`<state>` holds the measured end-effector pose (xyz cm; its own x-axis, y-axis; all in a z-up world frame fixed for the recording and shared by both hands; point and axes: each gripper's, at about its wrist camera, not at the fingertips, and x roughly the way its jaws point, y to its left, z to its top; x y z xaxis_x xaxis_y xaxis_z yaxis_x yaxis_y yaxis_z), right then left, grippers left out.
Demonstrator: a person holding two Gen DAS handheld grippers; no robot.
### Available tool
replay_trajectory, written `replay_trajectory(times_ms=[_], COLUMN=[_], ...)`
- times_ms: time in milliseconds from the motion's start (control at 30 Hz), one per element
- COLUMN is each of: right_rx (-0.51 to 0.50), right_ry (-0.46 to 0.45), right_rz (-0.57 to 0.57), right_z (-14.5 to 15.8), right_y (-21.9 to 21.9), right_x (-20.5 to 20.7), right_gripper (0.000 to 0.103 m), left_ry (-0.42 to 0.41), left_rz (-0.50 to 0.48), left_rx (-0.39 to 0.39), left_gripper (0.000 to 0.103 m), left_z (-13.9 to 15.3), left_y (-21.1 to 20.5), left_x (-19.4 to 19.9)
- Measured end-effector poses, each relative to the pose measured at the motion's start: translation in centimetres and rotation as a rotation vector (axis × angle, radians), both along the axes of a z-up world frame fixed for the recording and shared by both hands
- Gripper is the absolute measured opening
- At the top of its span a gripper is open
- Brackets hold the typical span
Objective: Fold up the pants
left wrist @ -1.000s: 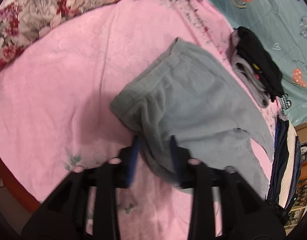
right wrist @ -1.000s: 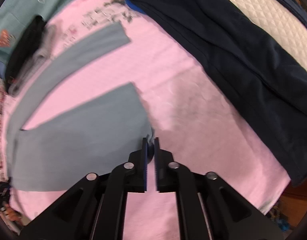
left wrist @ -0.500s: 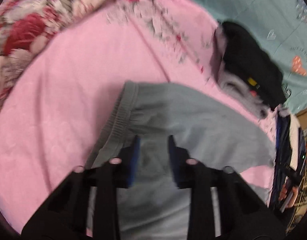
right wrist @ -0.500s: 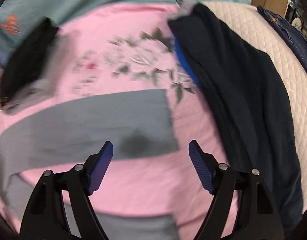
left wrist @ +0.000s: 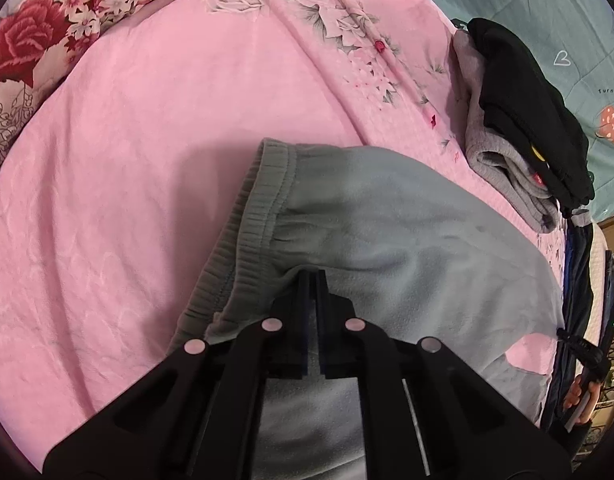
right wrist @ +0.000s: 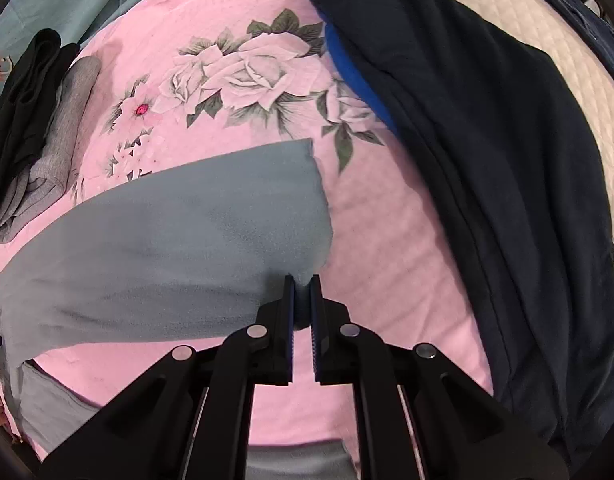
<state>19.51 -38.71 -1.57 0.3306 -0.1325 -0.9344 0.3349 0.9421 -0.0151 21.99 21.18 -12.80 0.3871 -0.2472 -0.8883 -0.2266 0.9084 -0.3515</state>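
Grey-green fleece pants (left wrist: 387, 220) lie on a pink flowered bedspread (left wrist: 127, 140). In the left wrist view my left gripper (left wrist: 312, 276) is shut on the pants just behind the ribbed waistband (left wrist: 263, 192). In the right wrist view one pant leg (right wrist: 179, 232) stretches to the left, and my right gripper (right wrist: 301, 280) is shut on the near corner of its hem. The other leg (right wrist: 47, 404) shows at the lower left, partly hidden by the gripper.
A folded stack of grey and black clothes (left wrist: 519, 120) lies at the far side, also in the right wrist view (right wrist: 31, 128). A dark navy garment (right wrist: 487, 160) lies on a white quilt (right wrist: 547, 20) to the right. A red-flowered quilt (left wrist: 47, 20) is at the left.
Both grippers have closed on the pants: the left behind the waistband, the right on a leg hem after having been wide open. Both moved farther across the bed.
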Motion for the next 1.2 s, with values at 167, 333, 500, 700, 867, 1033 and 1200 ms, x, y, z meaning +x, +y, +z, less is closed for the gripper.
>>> replay_trajectory(times_ms=[167,333,500,700,867,1033,1200], right_rx=[-0.060,-0.167,-0.043,-0.084,-0.147,-0.154,-0.132], right_ry=[0.036,-0.017,-0.138,-0.112,-0.110,-0.115,-0.152], right_rz=[0.017,0.052,0.113,0.068,0.005,0.142,0.452], right_z=[-1.3,2.0,4.7,5.0,6.1,7.0,6.5], right_y=[0.6,2.5,5.5,6.7,6.9,12.0,21.6], right_x=[-1.5,-3.5,-10.1,-16.7,-18.0,-13.1,-6.0], right_gripper=[0.024,0.047,0.047,0.047,0.047,0.047,0.047], left_ry=[0.013,-0.126,-0.202,-0.120,-0.099,-0.127,-0.208], left_rz=[-0.022,-0.032,-0.204,-0.470,-0.596,-0.590,-0.555], left_rx=[0.010,0.110,0.153,0.012,-0.037,0.035,0.051], left_gripper=[0.006,0.068,0.080,0.079,0.074,0.003,0.003], left_z=[0.6,6.0,8.0,4.0,1.5,0.4,1.2], left_y=[-0.1,1.1,1.2,-0.1,-1.4,-0.9,0.0], left_x=[0.1,-0.8,4.1,9.0,9.4,8.6,7.0])
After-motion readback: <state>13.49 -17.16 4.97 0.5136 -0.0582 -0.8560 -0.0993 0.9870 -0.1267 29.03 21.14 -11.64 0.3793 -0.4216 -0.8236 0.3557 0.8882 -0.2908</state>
